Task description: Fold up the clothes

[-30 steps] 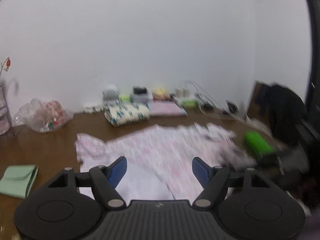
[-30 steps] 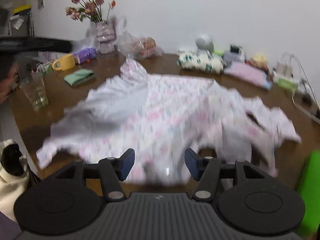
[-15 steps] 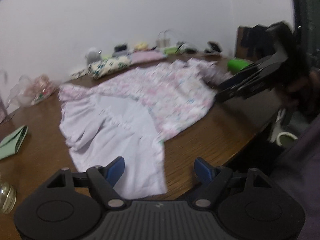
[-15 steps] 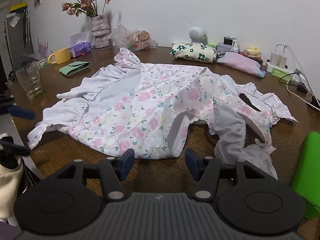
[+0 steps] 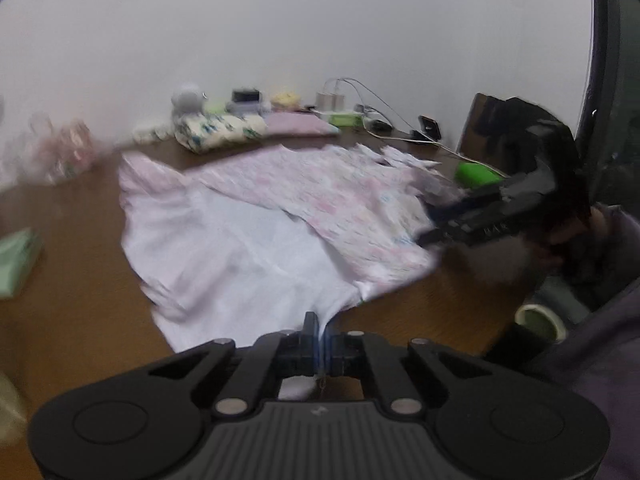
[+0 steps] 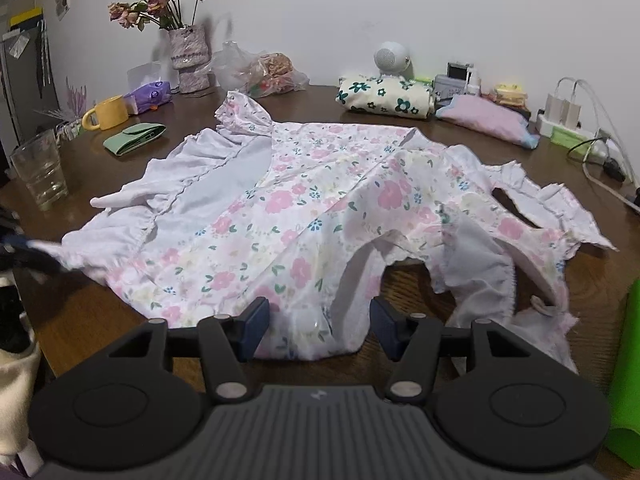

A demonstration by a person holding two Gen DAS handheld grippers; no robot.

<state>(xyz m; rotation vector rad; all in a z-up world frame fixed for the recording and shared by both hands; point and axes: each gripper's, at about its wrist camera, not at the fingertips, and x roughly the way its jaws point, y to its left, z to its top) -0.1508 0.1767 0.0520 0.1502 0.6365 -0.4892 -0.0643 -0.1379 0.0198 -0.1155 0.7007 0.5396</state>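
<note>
A white dress with pink flowers point(image 6: 304, 200) lies spread on the brown wooden table point(image 6: 420, 280), part of its plain white lining turned up point(image 5: 240, 248). My left gripper point(image 5: 319, 326) is shut on the dress's white hem at the near table edge. In the right wrist view it shows as a dark blur point(image 6: 28, 252) at the left, holding a hem corner. My right gripper point(image 6: 320, 326) hovers low over the near floral hem. Its jaws are closing, with the cloth edge between the blue pads point(image 6: 256, 318) but not pressed. The same gripper point(image 5: 476, 216) appears at the right in the left wrist view.
On the left stand a glass point(image 6: 40, 168), a yellow mug point(image 6: 106, 114), a green pouch point(image 6: 134, 138) and a vase of flowers point(image 6: 188, 52). At the back lie folded floral cloth point(image 6: 384, 94) and pink cloth point(image 6: 484, 120). Cables point(image 6: 600, 152) and a green object point(image 6: 624, 360) are at the right.
My left gripper sank toward the table edge and shut on the white hem. My right gripper moved down and forward until the floral hem came between its fingers.
</note>
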